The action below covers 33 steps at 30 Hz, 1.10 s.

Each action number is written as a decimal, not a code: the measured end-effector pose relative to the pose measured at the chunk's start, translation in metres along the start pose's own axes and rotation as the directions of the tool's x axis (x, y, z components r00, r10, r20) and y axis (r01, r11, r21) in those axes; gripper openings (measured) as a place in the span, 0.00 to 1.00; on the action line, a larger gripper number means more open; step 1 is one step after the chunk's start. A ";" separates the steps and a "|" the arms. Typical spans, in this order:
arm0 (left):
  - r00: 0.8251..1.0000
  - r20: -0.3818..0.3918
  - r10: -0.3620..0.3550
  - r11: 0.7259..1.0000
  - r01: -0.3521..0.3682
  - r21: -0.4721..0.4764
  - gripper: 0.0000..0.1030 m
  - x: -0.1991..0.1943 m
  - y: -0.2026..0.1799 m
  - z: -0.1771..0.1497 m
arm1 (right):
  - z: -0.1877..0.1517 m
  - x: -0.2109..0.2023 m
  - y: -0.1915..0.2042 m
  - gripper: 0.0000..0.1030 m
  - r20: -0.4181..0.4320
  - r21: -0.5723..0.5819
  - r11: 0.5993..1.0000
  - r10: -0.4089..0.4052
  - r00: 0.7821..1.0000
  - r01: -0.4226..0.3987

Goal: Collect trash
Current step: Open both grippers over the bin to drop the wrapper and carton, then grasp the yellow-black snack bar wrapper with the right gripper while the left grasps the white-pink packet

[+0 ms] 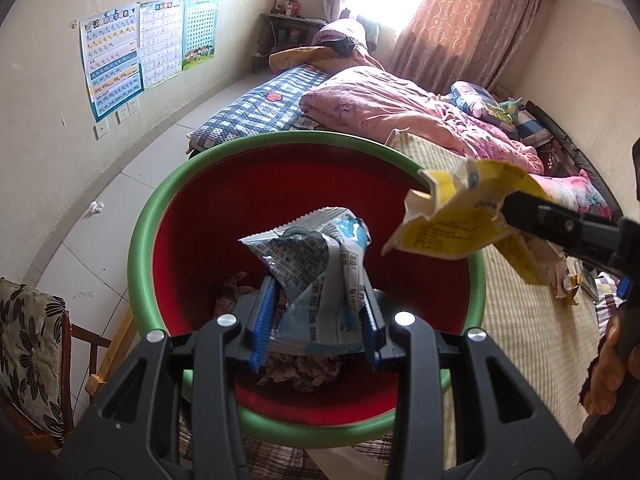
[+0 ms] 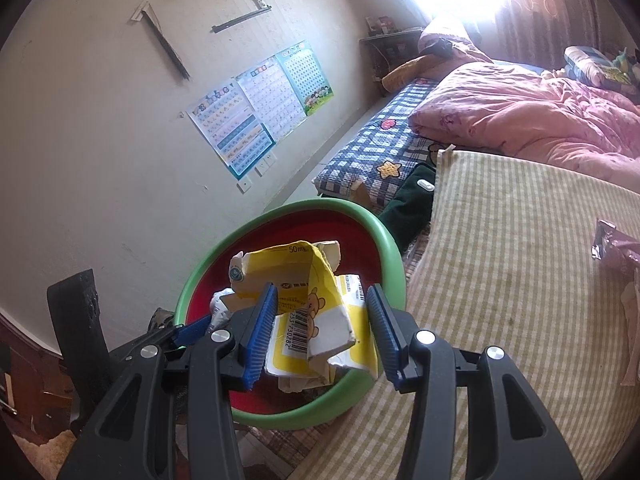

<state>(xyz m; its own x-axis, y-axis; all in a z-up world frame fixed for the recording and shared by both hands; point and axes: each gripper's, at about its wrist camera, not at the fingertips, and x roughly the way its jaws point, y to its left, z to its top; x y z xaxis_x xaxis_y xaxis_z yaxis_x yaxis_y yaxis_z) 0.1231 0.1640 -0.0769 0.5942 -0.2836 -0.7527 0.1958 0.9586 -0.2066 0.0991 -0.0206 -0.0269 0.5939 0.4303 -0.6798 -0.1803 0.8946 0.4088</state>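
A round bin, red inside with a green rim (image 1: 148,240), stands at the edge of the bed, and crumpled paper (image 1: 298,374) lies in its bottom. My left gripper (image 1: 316,320) is shut on a crumpled silver-blue wrapper (image 1: 316,264) and holds it over the bin's opening. My right gripper (image 2: 322,332) is shut on a torn yellow carton (image 2: 304,280) above the bin's rim (image 2: 394,256). In the left wrist view that carton (image 1: 452,216) hangs at the bin's right edge, pinched by the right gripper (image 1: 506,210). A blue left finger (image 2: 192,330) shows at the bin's left.
A striped mat (image 2: 520,280) covers the bed beside the bin, with a pink quilt (image 1: 400,112) behind. A foil wrapper (image 2: 616,248) lies on the mat at the right. More litter (image 1: 568,280) sits on the mat. Crumpled paper (image 1: 96,207) is on the floor; a chair (image 1: 32,352) stands left.
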 end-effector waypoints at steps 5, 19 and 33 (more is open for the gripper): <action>1.000 -0.013 0.015 1.000 -0.015 -0.022 0.58 0.004 0.002 -0.003 | 0.004 0.000 0.003 0.63 0.009 -0.007 0.999 0.043 0.999 -0.043; 0.996 0.054 0.065 0.997 -0.063 -0.036 0.69 -0.006 -0.026 -0.005 | -0.018 -0.065 -0.093 0.68 0.070 0.114 0.985 -0.136 0.988 0.127; 0.998 0.014 -0.054 0.997 0.053 0.055 0.69 0.008 -0.164 -0.024 | -0.079 -0.126 -0.281 0.57 -0.038 0.408 0.858 -0.325 0.945 0.311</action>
<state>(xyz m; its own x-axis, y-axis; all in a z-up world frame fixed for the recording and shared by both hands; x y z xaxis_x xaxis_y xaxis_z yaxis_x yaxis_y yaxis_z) 0.0772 0.0054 -0.0645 0.5938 -0.3350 -0.7315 0.2698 0.9395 -0.2112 0.0133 -0.3162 -0.1040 0.5898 0.1207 -0.7985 0.3501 0.8528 0.3875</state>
